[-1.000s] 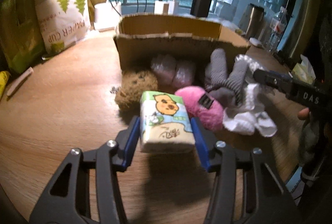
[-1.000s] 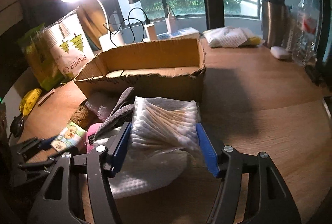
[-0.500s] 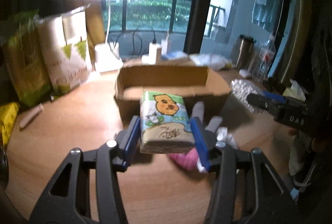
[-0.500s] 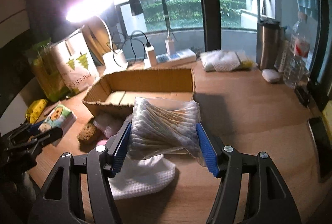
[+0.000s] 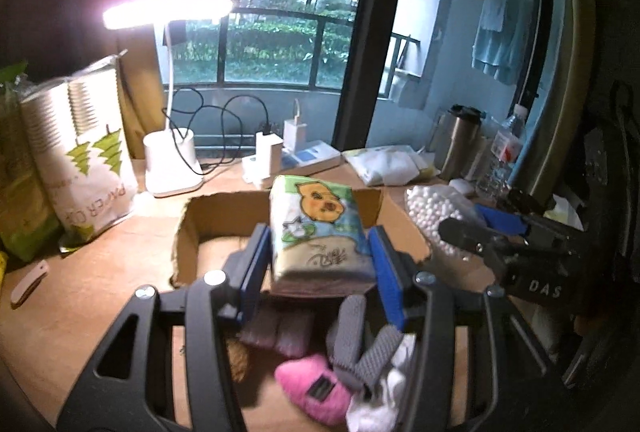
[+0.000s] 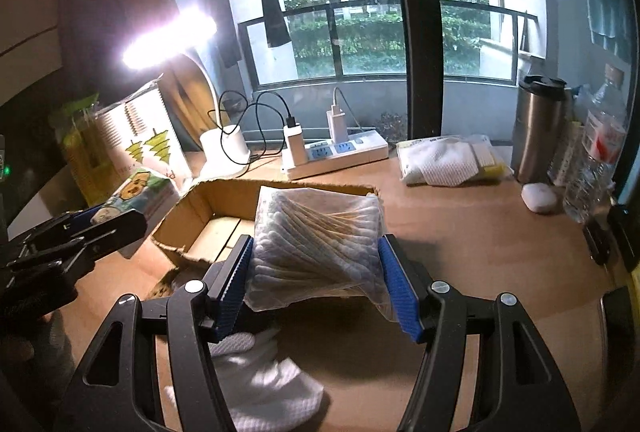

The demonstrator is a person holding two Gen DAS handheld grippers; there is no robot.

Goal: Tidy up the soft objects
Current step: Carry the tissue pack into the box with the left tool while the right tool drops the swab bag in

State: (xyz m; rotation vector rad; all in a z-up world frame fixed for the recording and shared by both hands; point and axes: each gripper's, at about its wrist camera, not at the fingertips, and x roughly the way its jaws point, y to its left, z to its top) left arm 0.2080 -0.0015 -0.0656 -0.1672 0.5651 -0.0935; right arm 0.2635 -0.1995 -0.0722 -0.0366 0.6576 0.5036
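My left gripper [image 5: 320,268] is shut on a tissue pack [image 5: 316,232] with a cartoon bear, held above the near edge of the open cardboard box [image 5: 200,228]. My right gripper [image 6: 316,280] is shut on a clear bag of cotton swabs [image 6: 316,240], held above the box [image 6: 208,207] at its right side. Below the left gripper lie a pink plush [image 5: 316,388], a grey knitted item [image 5: 360,336] and a white cloth [image 5: 384,392]. The white cloth [image 6: 256,376] also shows under the right gripper.
A desk lamp [image 5: 172,159], a power strip [image 6: 340,151] with chargers, a paper cup bag [image 5: 84,151], a steel flask [image 6: 540,127], a water bottle [image 6: 596,155] and a bagged white cloth [image 6: 448,159] stand around the box on the wooden table [image 6: 480,240].
Both grippers have risen from the table with their loads and moved towards the box. The tissue pack left the pile of soft items, and the swab bag left the white cloth.
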